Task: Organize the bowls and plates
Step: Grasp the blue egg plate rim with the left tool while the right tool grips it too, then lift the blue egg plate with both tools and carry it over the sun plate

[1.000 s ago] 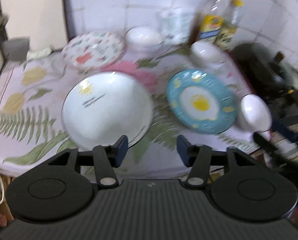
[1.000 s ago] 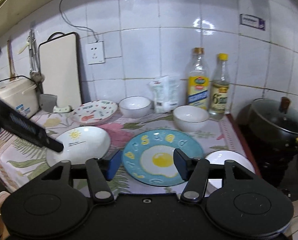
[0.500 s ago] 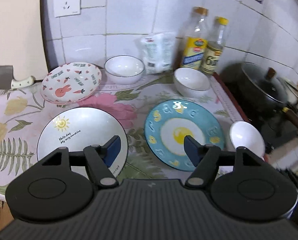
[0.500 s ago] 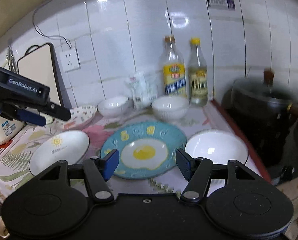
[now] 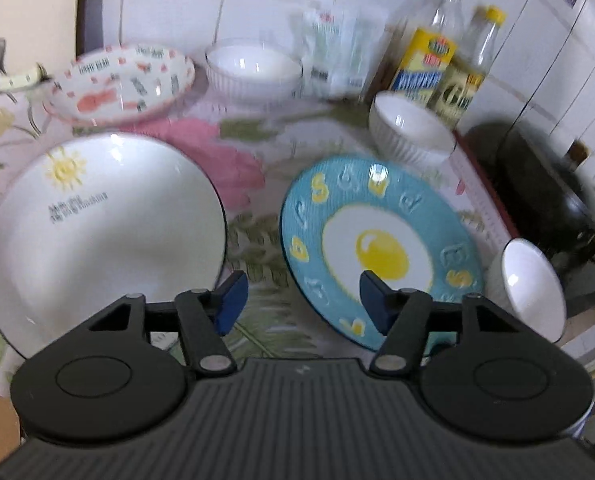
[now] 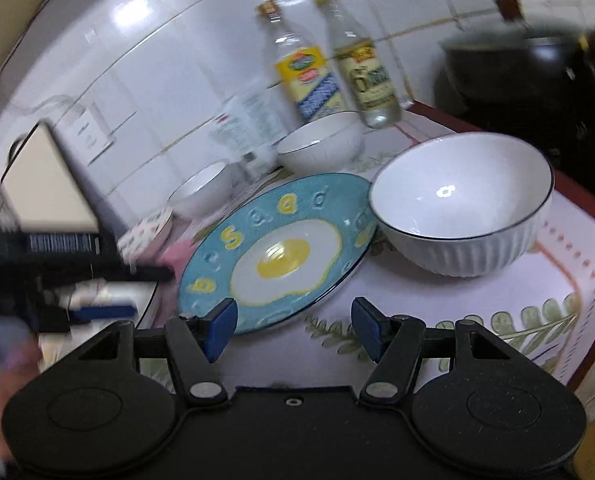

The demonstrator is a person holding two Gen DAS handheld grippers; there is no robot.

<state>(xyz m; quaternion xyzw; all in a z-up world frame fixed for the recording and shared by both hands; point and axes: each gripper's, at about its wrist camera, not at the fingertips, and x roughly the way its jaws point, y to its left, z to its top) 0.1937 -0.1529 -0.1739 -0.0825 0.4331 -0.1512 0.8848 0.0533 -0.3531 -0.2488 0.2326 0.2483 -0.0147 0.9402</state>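
On the floral cloth lie a white sun plate (image 5: 101,220), a blue fried-egg plate (image 5: 377,248) (image 6: 273,252) and a patterned rabbit plate (image 5: 121,80) at the back left. White ribbed bowls stand at the back (image 5: 253,68), by the bottles (image 5: 409,128) (image 6: 321,144) and at the front right (image 5: 533,284) (image 6: 461,204). My left gripper (image 5: 299,304) is open, above the gap between the sun plate and the egg plate. My right gripper (image 6: 293,324) is open over the egg plate's near edge, left of the front bowl. The left gripper also shows in the right wrist view (image 6: 69,280).
Two oil bottles (image 5: 437,52) and a white packet (image 5: 333,52) stand against the tiled wall. A dark lidded pot (image 5: 545,188) sits on the stove to the right. A cutting board (image 6: 49,184) leans at the back left. The counter's red edge (image 6: 589,208) runs on the right.
Both grippers have moved down and closer to the counter. The right gripper has swung right, so the front bowl looms large. Both stay open and empty.
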